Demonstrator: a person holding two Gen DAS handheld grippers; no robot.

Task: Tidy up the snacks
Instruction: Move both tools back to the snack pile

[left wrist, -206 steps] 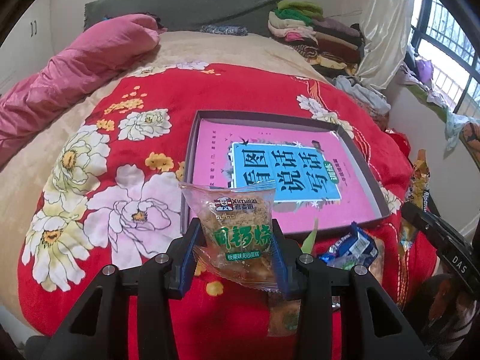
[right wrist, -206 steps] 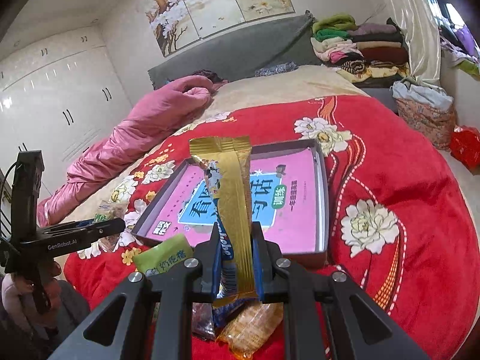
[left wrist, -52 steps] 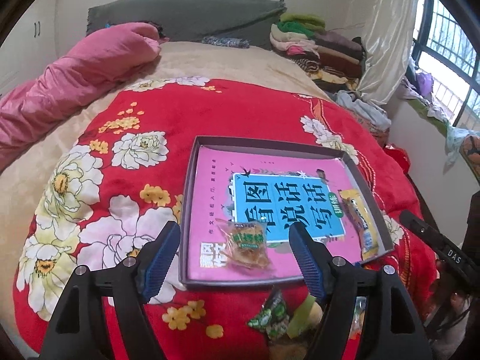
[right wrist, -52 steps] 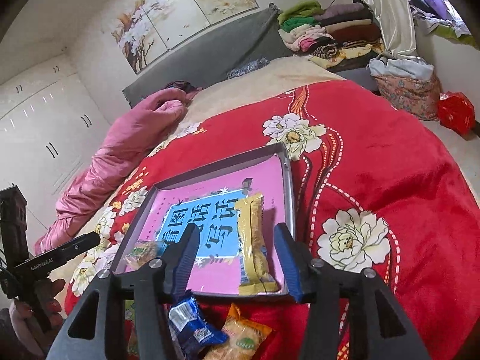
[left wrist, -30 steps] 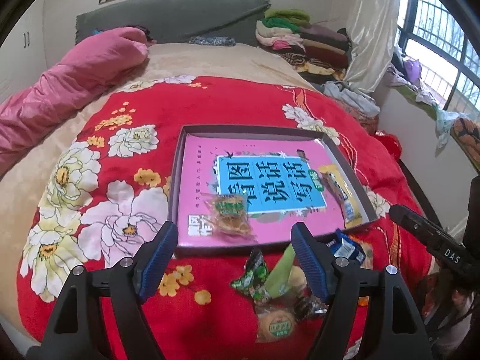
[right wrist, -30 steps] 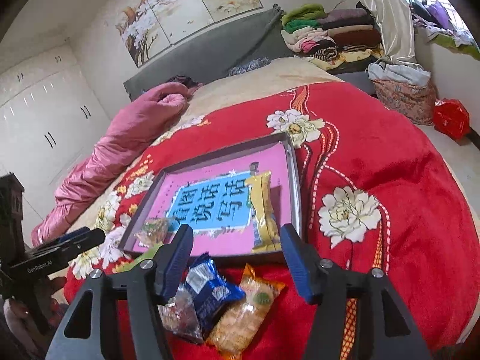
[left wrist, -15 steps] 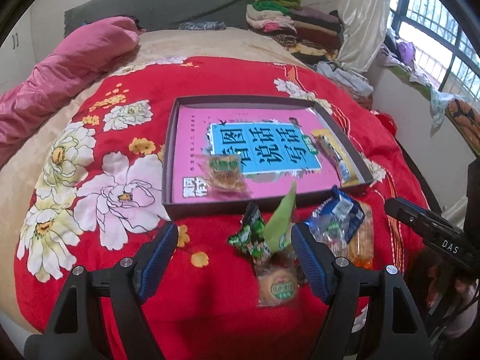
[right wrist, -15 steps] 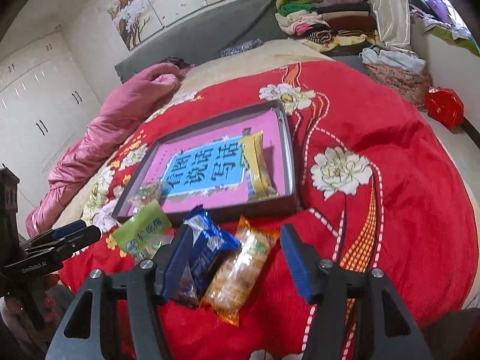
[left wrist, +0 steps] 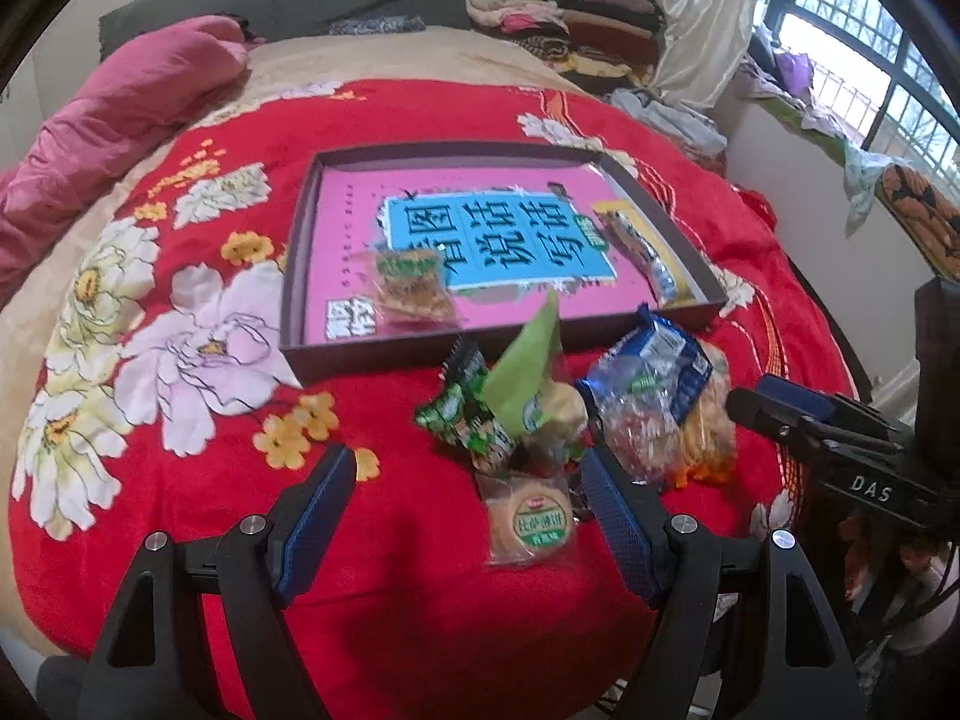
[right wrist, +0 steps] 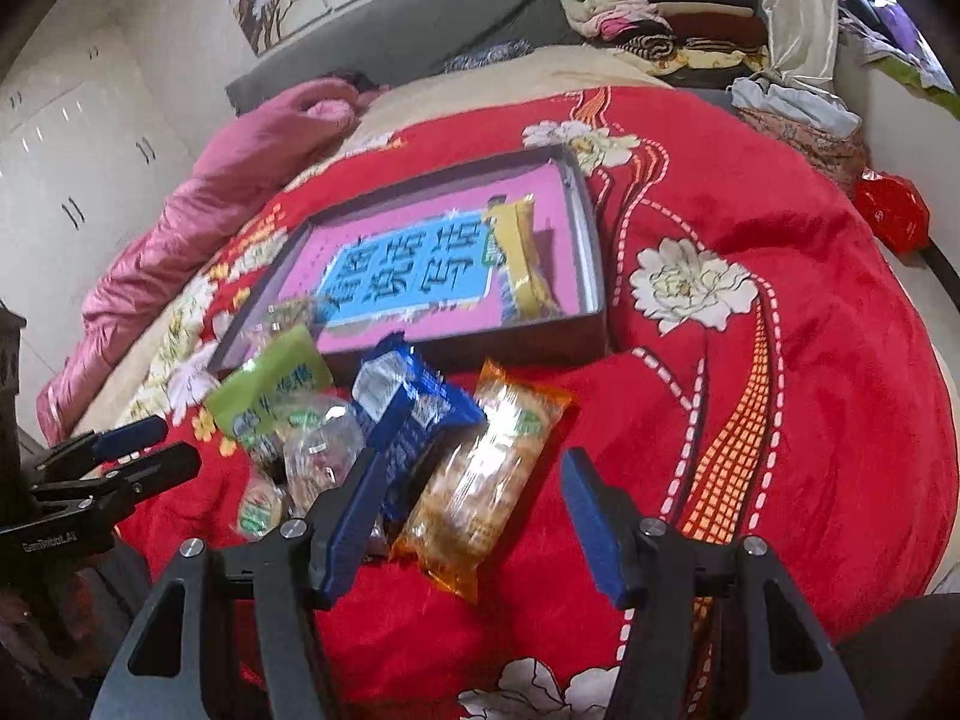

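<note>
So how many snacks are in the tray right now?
2. A clear cracker packet lies near the tray's front left, and a long yellow bar along its right wall.

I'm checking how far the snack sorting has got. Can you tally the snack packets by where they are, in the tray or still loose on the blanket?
In the tray: 2, the clear pastry packet and the yellow bar.
Loose on the red blanket: 6, the dark green packet, light green packet, round biscuit, clear candy packet, blue packet, orange packet.
Total: 8.
</note>
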